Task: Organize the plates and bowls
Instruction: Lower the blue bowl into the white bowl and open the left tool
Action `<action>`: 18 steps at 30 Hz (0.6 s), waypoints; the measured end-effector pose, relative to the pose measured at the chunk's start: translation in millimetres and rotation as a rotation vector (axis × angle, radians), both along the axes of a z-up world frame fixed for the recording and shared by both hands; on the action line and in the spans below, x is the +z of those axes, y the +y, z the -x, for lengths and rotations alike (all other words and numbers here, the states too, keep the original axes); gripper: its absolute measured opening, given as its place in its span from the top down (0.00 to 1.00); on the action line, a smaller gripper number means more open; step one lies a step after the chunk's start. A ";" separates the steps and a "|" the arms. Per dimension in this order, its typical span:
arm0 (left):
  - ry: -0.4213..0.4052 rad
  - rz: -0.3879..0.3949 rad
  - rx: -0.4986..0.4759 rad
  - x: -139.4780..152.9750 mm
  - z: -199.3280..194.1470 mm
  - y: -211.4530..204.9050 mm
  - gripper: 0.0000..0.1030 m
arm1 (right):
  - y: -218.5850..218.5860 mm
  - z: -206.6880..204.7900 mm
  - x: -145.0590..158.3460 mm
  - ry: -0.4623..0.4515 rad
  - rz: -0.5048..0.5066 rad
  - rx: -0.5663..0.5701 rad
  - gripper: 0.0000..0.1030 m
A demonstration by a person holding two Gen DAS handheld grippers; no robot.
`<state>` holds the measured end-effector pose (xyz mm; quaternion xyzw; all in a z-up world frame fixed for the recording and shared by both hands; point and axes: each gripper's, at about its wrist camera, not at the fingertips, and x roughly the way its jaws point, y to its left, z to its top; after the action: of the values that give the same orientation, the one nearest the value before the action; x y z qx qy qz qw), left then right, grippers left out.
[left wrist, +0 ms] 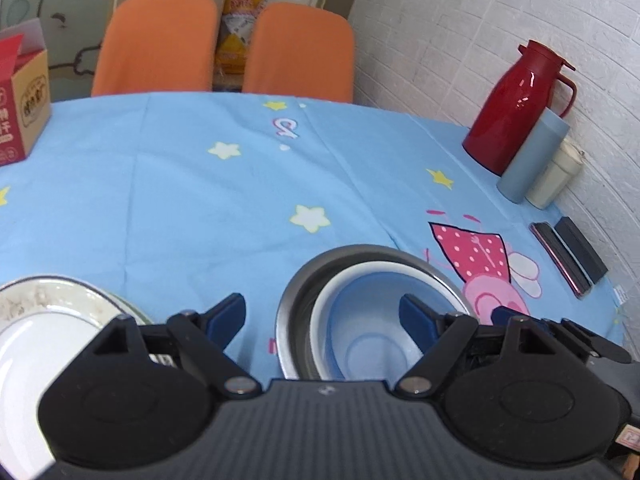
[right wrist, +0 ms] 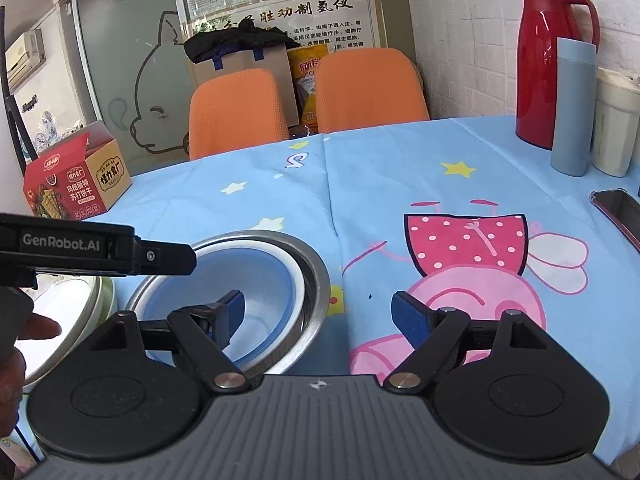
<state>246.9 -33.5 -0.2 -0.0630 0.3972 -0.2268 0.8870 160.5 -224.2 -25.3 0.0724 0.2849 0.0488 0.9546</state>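
Hovering over worktop (left wrist: 168, 184), both grippers empty. Left gripper (left wrist: 322, 316) jaws apart above blue bowl (left wrist: 372, 332) nested in steel bowl (left wrist: 296, 300). Right gripper (right wrist: 318, 314) jaws wide apart, left finger over bowl rim. White plates (left wrist: 40, 320), possibly stacked, just left of bowls.

left wrist: downward, close | right wrist: likewise | shared: nested bowls (left wrist: 360, 312)

I count two nested bowls (left wrist: 360, 312), two stacked plates (left wrist: 48, 320), two orange chairs (left wrist: 160, 40), one red jug (left wrist: 516, 108), two cups (left wrist: 532, 160) and one box (right wrist: 80, 176).
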 end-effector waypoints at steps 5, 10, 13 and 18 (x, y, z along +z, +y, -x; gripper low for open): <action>0.037 -0.041 -0.078 -4.3 -13.8 -6.5 0.21 | 4.3 -10.0 -5.3 0.025 0.010 0.020 0.00; 0.064 -0.044 -0.102 -12.9 -20.6 -14.6 0.21 | 10.3 -18.1 -9.5 0.042 0.009 0.043 0.00; 0.053 -0.060 -0.102 -18.2 -21.6 -16.8 0.23 | 14.7 -20.7 -11.2 0.049 0.034 0.044 0.00; 0.062 -0.071 -0.108 -25.3 -22.4 -17.0 0.31 | 17.0 -23.7 -16.5 0.066 0.031 0.044 0.00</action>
<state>269.3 -50.4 -25.4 -0.0170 0.4353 -0.2578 0.8624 184.1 -207.2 -41.8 0.0531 0.3183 0.0630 0.9444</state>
